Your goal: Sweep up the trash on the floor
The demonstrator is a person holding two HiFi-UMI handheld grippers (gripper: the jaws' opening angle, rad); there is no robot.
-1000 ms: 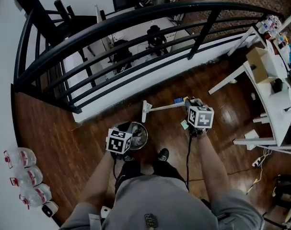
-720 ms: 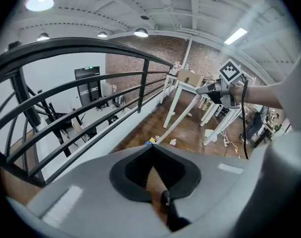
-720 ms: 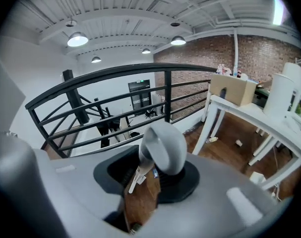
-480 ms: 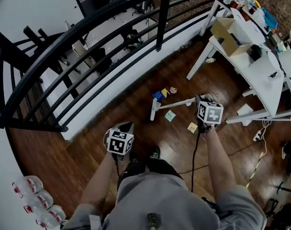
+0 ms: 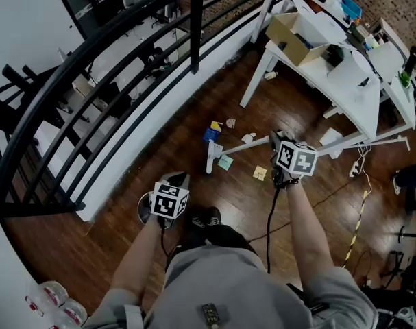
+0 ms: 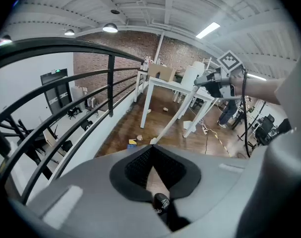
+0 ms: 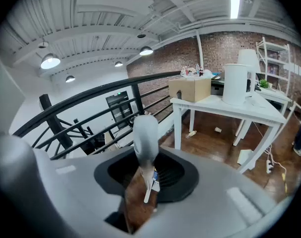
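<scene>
My right gripper (image 5: 275, 142) is shut on the white handle of a broom (image 5: 243, 146), whose head (image 5: 209, 157) rests on the wooden floor. The handle (image 7: 145, 133) runs out between the jaws in the right gripper view. Trash lies round the head: a blue piece (image 5: 209, 134), crumpled paper (image 5: 230, 123), a green note (image 5: 225, 162) and a yellow note (image 5: 260, 173). My left gripper (image 5: 179, 181) is shut on a black handle (image 6: 160, 203). Under it shows the grey rim of a dustpan (image 5: 143, 208), mostly hidden.
A black railing (image 5: 125, 81) curves along the left over a white floor edge. A white table (image 5: 345, 81) with a cardboard box (image 5: 290, 33) stands at the right, its legs near the trash. A cable (image 5: 355, 218) trails on the floor. Water bottles (image 5: 53, 300) sit at the bottom left.
The view has swung right along the railing, bringing the table closer. Both grippers moved with the broom and dustpan, and the broom head now lies among the trash. Both grips are unchanged.
</scene>
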